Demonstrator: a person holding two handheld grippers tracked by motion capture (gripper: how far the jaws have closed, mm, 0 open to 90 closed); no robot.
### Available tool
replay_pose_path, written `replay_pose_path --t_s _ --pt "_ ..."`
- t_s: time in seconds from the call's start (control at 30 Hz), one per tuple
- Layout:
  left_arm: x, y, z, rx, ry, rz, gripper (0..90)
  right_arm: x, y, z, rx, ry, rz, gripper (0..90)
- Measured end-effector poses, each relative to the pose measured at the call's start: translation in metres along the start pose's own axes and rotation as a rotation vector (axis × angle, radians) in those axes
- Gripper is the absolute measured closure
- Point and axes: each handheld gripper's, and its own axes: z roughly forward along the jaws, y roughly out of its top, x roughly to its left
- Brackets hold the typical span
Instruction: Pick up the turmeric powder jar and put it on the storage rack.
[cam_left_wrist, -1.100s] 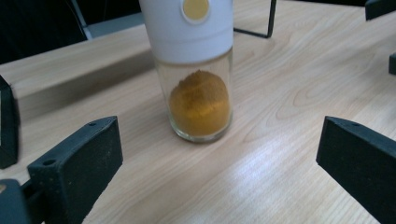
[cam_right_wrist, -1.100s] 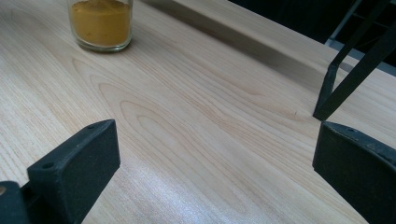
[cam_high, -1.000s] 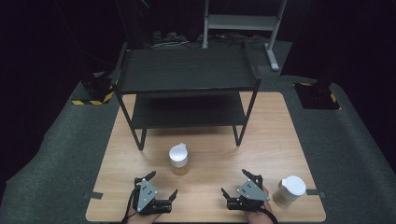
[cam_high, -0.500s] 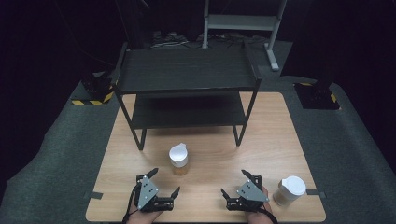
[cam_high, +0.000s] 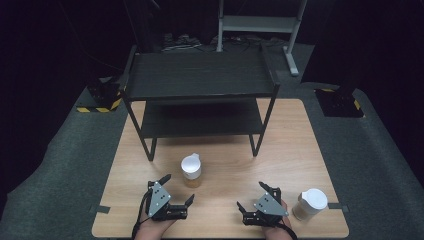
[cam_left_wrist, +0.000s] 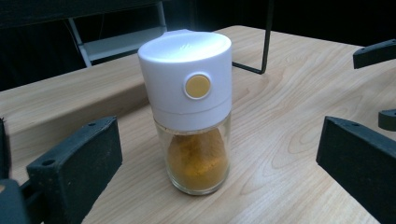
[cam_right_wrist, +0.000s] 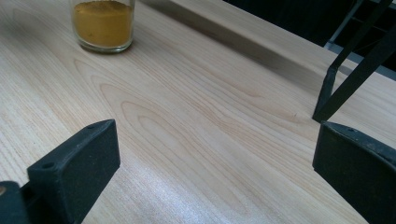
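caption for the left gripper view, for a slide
Open left gripper faces an upright spice jar with a white cap and orange powder, standing on the wooden table.

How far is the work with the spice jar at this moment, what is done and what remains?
Nothing looks done: the spice jar stands upright on the table, lid on, untouched. In hand: the left gripper is open and aimed at it, the jar between its jaws but farther ahead. The right gripper is open and holds nothing. Closing in, gripping and moving remain.
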Motion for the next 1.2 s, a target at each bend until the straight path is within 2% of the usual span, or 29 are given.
replay_pose_path --t_s 1.2 --pt "0.004 0.009 0.041 -0.015 0.004 -0.034 0.5 -0.001 -0.001 0.000 -0.005 0.001 0.009 0.1"
